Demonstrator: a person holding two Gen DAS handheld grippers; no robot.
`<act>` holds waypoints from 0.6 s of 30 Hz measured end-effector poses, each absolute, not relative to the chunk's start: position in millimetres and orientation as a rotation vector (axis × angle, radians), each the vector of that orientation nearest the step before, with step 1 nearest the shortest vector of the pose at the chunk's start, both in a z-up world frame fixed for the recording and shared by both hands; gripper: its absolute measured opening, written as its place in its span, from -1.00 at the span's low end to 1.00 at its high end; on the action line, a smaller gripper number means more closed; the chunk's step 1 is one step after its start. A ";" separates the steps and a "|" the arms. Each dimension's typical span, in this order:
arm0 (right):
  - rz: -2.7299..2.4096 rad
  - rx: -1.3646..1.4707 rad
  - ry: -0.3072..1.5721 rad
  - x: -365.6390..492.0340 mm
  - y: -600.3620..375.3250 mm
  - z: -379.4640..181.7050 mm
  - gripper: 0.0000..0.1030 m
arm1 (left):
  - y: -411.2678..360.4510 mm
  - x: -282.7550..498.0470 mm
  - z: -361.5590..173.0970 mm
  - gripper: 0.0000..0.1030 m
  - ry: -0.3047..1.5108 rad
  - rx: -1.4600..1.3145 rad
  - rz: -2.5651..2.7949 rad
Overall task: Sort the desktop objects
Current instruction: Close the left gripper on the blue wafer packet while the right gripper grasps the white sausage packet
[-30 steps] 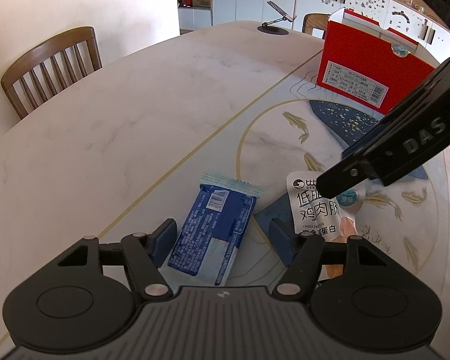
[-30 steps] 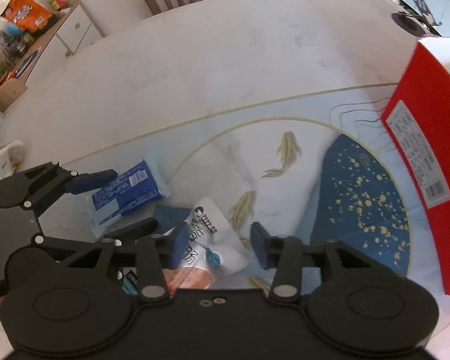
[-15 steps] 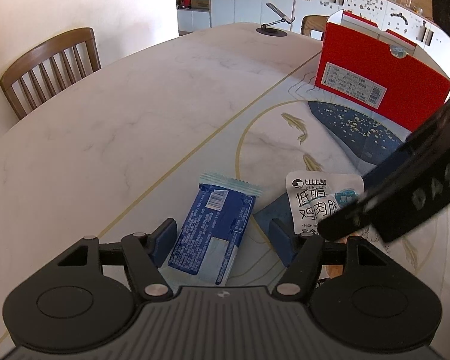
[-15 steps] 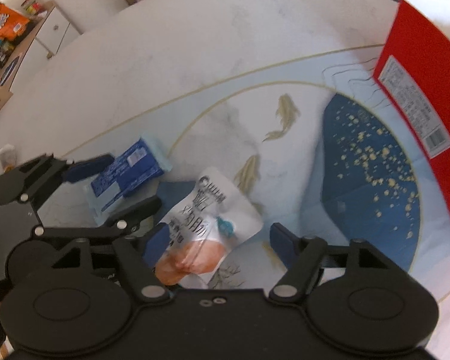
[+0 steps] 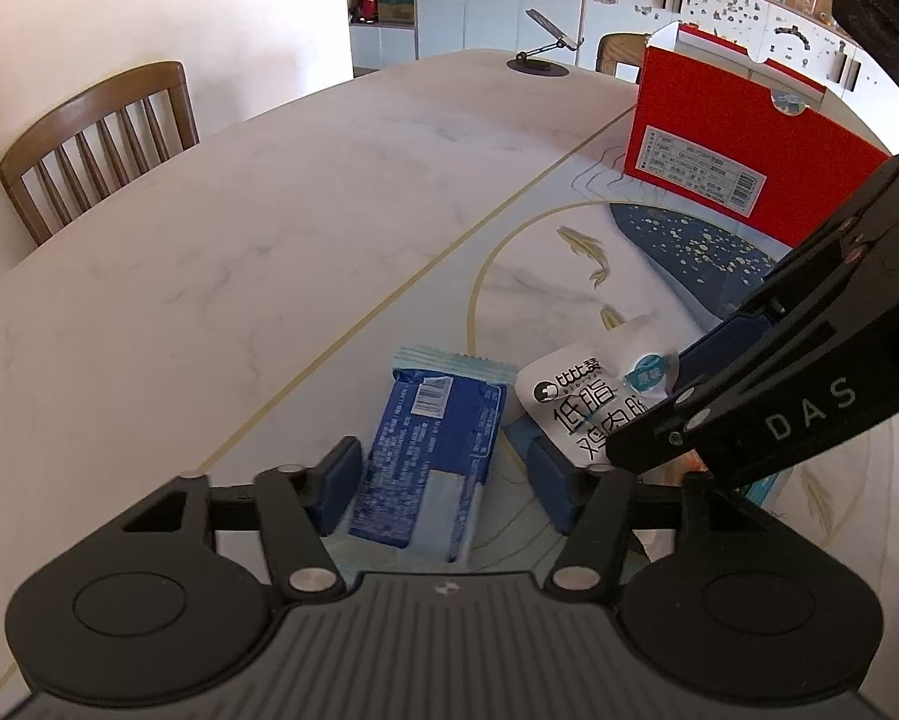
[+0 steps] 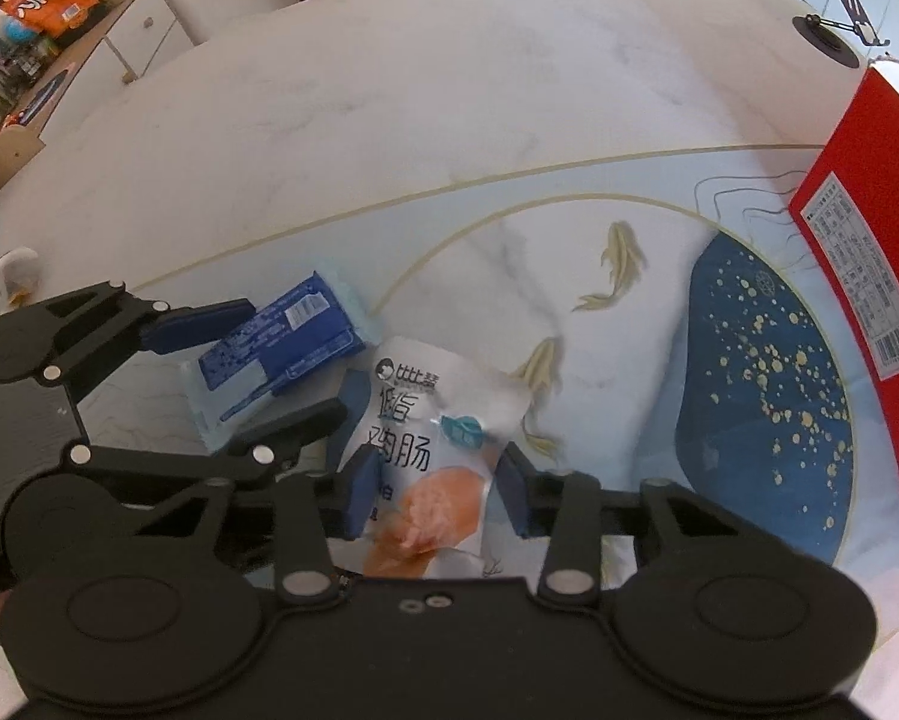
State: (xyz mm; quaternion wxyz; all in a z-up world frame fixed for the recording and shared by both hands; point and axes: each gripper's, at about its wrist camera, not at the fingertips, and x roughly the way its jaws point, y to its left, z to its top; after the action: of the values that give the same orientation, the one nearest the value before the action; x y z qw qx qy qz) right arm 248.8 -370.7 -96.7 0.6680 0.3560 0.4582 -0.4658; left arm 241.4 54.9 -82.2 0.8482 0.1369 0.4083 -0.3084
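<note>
A blue snack packet (image 5: 434, 450) lies flat on the table between the jaws of my left gripper (image 5: 443, 474), which is open around it. It also shows in the right wrist view (image 6: 281, 348). A white chicken-sausage pouch (image 6: 431, 438) lies beside it, its top edge curling up. My right gripper (image 6: 434, 492) has closed in on the pouch, its pads against both sides. The pouch (image 5: 593, 396) and the right gripper (image 5: 743, 372) show at the right of the left wrist view. A red box (image 5: 743, 162) stands open at the back right.
The marble table (image 5: 239, 252) has a blue fish-pattern mat (image 6: 767, 396). A wooden chair (image 5: 95, 138) stands at the far left edge. A phone stand (image 5: 545, 54) sits at the far end. A sideboard with snacks (image 6: 47, 42) stands beyond the table.
My right gripper opened wide half a second ago and has now narrowed onto the white pouch, whose top has lifted and curled. My left gripper stays open around the blue packet.
</note>
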 end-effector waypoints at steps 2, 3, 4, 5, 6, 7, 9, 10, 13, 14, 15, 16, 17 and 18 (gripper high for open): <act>-1.048 0.815 1.019 244.7 -371.4 -96.7 -0.21 | 55.5 240.5 -81.9 -0.14 0.860 0.288 -0.646; -1.051 0.818 1.016 243.0 -371.7 -96.5 -0.21 | 55.6 240.1 -81.6 -0.21 0.859 0.287 -0.643; -1.052 0.822 1.012 240.8 -372.1 -96.4 -0.21 | 55.4 239.9 -81.3 -0.26 0.859 0.287 -0.641; -1.056 0.823 1.011 238.8 -372.2 -96.5 -0.21 | 55.1 239.5 -81.1 -0.28 0.859 0.288 -0.640; -1.060 0.823 1.009 236.6 -372.1 -96.4 -0.21 | 54.5 239.0 -81.0 -0.30 0.860 0.290 -0.639; -1.060 0.827 1.002 233.6 -371.8 -95.9 -0.21 | 53.9 238.7 -80.7 -0.31 0.861 0.290 -0.637; -1.069 0.825 0.999 228.9 -370.8 -94.3 -0.21 | 52.8 237.8 -80.4 -0.31 0.864 0.287 -0.634; -1.070 0.822 0.995 226.7 -370.3 -93.2 -0.21 | 52.8 237.2 -80.2 -0.31 0.865 0.285 -0.632; -1.075 0.824 0.986 219.5 -368.7 -89.7 -0.21 | 51.2 234.8 -79.4 -0.32 0.876 0.273 -0.625; -1.077 0.822 0.982 217.3 -367.8 -88.0 -0.21 | 50.6 233.9 -78.8 -0.32 0.882 0.268 -0.623; -1.077 0.824 0.976 214.6 -366.6 -86.0 -0.21 | 49.4 232.0 -77.8 -0.32 0.888 0.263 -0.622; -1.077 0.824 0.972 217.0 -371.5 -83.0 -0.21 | 47.6 229.1 -75.8 -0.32 0.890 0.260 -0.620; -1.076 0.824 0.968 214.5 -370.8 -80.8 -0.21 | 45.8 226.5 -73.7 -0.32 0.893 0.257 -0.618; -1.077 0.823 0.963 211.6 -369.6 -78.4 -0.21 | 43.5 223.6 -70.5 -0.32 0.895 0.251 -0.615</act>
State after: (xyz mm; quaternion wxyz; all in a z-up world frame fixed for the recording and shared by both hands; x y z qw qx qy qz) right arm 211.6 -369.6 -78.4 0.6740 0.3657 0.4278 -0.4786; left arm 223.6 43.5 -70.5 0.8487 0.1191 0.4248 -0.2917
